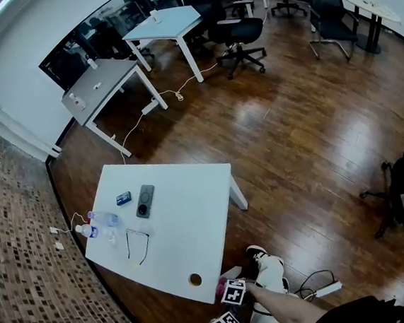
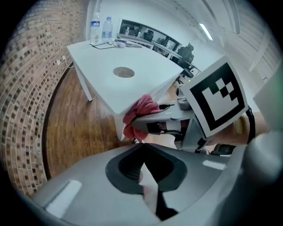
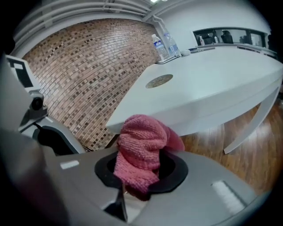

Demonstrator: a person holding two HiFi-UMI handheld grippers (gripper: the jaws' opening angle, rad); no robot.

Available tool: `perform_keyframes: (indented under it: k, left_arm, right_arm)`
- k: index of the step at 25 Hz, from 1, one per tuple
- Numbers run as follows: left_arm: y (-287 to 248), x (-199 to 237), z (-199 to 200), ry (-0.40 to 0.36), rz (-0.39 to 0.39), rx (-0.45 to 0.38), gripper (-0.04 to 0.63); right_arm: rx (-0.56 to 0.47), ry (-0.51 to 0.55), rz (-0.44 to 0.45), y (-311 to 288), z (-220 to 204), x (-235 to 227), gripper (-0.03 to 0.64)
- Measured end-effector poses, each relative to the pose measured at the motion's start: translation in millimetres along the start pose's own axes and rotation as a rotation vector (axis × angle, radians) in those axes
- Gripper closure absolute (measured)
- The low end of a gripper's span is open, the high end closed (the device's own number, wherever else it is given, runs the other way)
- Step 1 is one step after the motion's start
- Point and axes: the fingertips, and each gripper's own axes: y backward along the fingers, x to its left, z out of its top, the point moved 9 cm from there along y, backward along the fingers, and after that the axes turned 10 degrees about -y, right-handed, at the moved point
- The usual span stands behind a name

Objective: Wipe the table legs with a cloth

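A white table stands on the wood floor. In the head view its near corner is just above my two grippers. My right gripper is shut on a pink cloth, and the cloth is bunched against the top of the table's near corner leg, right under the tabletop edge. The left gripper view shows that right gripper with its marker cube. My left gripper sits lower, behind the right one and apart from the leg. Its jaws meet with nothing between them. Another leg shows at the far right.
On the table are two water bottles, a phone, a small dark device and a cable. Brick-pattern carpet borders the left. The person's shoes and a power strip lie near the grippers. Office chairs and desks stand beyond.
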Motion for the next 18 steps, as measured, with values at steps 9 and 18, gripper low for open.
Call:
perform_keyframes:
  k: [9, 18]
  left_arm:
    - [-14, -24, 74, 0.015, -0.008, 0.04, 0.598]
    - [-59, -55, 171, -0.155, -0.053, 0.153, 0.6]
  right_arm:
    - [0.069, 0.069, -0.012, 28, 29, -67, 0.53]
    - [0.063, 0.033, -0.027, 58, 50, -135, 0.528]
